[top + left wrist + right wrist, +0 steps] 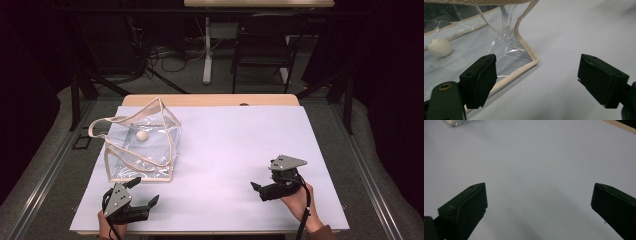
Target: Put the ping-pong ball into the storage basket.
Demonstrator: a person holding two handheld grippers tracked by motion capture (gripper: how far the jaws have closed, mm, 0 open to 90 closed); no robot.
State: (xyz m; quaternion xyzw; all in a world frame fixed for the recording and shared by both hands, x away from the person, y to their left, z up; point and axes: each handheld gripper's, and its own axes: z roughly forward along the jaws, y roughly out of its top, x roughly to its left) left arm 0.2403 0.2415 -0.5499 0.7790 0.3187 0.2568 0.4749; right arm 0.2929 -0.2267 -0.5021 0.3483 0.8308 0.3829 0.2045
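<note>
The clear bag (142,142) stands at about ten o'clock on the tabletop (235,150), a white ball (142,135) inside it. Nothing is gripped yet: the left tool (142,192), just below the bag, and the right tool (260,190), at four o'clock, are both spread and empty.

A wooden table (210,100) carries a pale sheet (235,150); near the sheet's far-left corner sits a clear tote bag (142,147), holding a white ball (142,135).

Clear glossy plastic bag (142,150) with beige cloth trim; smooth matt white ball (440,47) inside; matt pale tabletop (225,150); matt black plastic jaws.
</note>
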